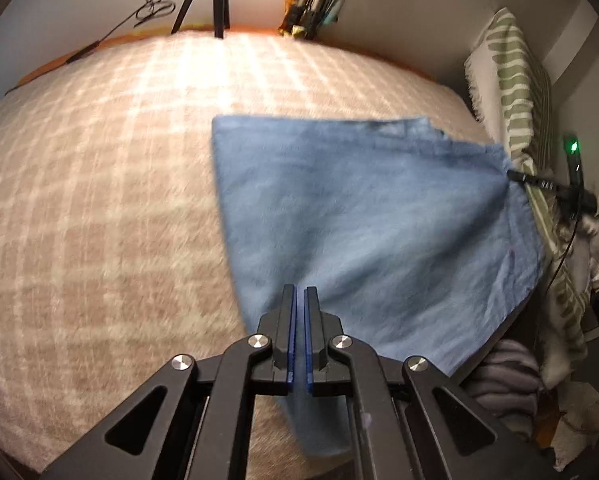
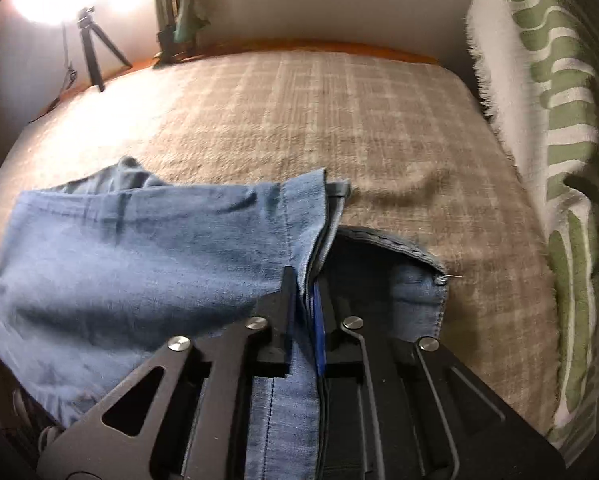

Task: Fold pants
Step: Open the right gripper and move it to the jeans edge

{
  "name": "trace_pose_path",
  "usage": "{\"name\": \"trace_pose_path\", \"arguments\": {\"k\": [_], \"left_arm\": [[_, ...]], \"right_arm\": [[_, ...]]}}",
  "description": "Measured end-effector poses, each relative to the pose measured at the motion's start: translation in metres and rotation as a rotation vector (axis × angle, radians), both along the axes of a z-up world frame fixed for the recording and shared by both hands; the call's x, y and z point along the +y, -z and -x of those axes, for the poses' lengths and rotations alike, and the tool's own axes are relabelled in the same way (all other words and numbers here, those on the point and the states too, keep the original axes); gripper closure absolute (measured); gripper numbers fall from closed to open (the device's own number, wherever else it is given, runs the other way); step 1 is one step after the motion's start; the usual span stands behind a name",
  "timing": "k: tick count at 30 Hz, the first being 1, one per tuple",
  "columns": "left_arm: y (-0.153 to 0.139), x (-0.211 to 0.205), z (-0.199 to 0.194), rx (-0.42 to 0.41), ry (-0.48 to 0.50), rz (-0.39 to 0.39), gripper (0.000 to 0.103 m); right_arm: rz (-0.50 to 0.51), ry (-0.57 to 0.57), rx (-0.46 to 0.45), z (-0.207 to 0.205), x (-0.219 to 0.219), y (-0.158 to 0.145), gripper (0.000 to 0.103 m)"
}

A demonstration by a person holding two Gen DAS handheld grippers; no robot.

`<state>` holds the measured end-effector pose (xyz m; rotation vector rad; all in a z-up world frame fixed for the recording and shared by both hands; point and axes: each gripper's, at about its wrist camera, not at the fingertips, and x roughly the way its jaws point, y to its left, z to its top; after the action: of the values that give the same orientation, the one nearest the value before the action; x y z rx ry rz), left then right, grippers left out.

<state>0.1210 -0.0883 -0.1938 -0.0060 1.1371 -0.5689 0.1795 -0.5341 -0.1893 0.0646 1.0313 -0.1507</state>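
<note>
Over the bed [image 1: 99, 200], at seven o'clock of the blue pants [image 1: 359, 220], the left gripper [image 1: 299, 300] has its jaws pinched tight on the cloth edge. At three o'clock the right gripper [image 2: 305, 280] clamps the hem, so the pants hang stretched between both, likely ready for a clean fold.

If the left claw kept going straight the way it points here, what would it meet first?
Most likely the light blue denim pants, which the left claw already pinches shut, and under them the beige plaid bed cover. How far the cloth hangs above the cover is unclear.
</note>
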Motion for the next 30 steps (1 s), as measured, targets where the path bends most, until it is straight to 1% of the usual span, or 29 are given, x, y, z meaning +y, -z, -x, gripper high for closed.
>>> {"name": "trace_pose_path", "arguments": {"k": [1,2,3,4,5,8,9,12,15,16,18,20,22,25,28,30], "left_arm": [[0.003,0.002,0.004,0.007,0.008,-0.007,0.102],[0.005,0.003,0.008,0.008,0.018,-0.015,0.102],[0.007,0.003,0.015,-0.005,0.035,-0.029,0.102],[0.007,0.004,0.022,-0.023,0.043,-0.039,0.102],[0.006,0.005,0.029,-0.046,0.051,-0.049,0.102],[0.004,0.008,0.042,-0.062,0.041,-0.042,0.102],[0.002,0.011,0.047,-0.066,0.033,-0.030,0.102],[0.000,0.014,0.061,-0.078,0.046,-0.016,0.102],[-0.001,0.013,0.072,-0.091,0.056,-0.005,0.102],[-0.002,0.015,0.072,-0.086,0.060,0.003,0.102],[-0.002,0.019,0.074,-0.050,0.071,0.028,0.102],[-0.002,0.026,0.074,-0.023,0.043,0.057,0.102],[-0.006,0.033,0.069,-0.002,0.006,0.102,0.102],[-0.009,0.043,0.061,-0.008,-0.048,0.133,0.102],[-0.006,0.048,0.054,0.020,-0.066,0.157,0.102],[-0.003,0.049,0.052,0.029,-0.065,0.159,0.102]], "right_arm": [[0.026,0.009,-0.018,0.001,0.005,-0.009,0.082],[0.062,0.006,-0.040,0.001,0.013,-0.019,0.077],[0.089,-0.001,-0.063,0.004,0.022,-0.027,0.068],[0.105,-0.021,-0.092,0.005,0.034,-0.039,0.065],[0.106,-0.044,-0.113,0.004,0.046,-0.048,0.065],[0.036,-0.155,-0.140,-0.002,0.086,-0.068,0.065],[-0.006,-0.217,-0.135,-0.007,0.109,-0.072,0.065],[-0.128,-0.351,-0.088,-0.023,0.159,-0.072,0.065],[-0.246,-0.470,-0.015,-0.045,0.219,-0.063,0.065],[-0.271,-0.491,0.007,-0.047,0.235,-0.058,0.065],[-0.313,-0.536,0.067,-0.062,0.274,-0.046,0.065],[-0.332,-0.551,0.132,-0.071,0.308,-0.030,0.065],[-0.333,-0.539,0.197,-0.081,0.333,-0.011,0.063],[-0.346,-0.517,0.262,-0.091,0.364,0.005,0.063],[-0.312,-0.512,0.311,-0.094,0.393,0.018,0.063],[-0.255,-0.504,0.359,-0.095,0.410,0.029,0.063]]}}
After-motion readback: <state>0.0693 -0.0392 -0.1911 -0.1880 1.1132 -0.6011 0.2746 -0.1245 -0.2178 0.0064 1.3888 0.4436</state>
